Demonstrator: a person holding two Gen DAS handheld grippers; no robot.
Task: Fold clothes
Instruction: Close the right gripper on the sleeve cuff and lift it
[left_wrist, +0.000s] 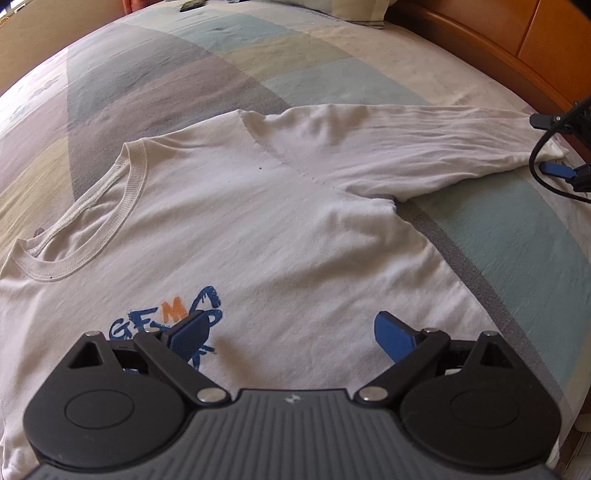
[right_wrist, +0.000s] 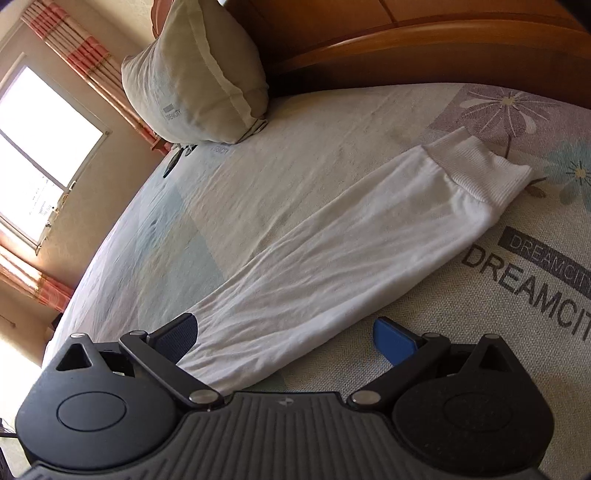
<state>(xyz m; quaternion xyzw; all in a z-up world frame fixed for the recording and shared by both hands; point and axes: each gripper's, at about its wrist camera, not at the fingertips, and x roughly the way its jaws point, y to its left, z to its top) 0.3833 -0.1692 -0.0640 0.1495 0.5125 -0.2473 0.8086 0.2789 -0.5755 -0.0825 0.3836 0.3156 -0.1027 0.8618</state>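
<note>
— Since the white long-sleeved cotton shirt (left_wrist: 258, 221) lies flat on the patterned bedspread (left_wrist: 184, 74), which hand takes its outstretched sleeve (right_wrist: 332, 243)?

— The right gripper (right_wrist: 286, 334), jaws wide, straddling it lengthwise. The left gripper (left_wrist: 291, 334) gapes empty over the chest.

left wrist: low over shirt (left_wrist: 258, 229) | right wrist: along sleeve (right_wrist: 332, 258), shared
</note>
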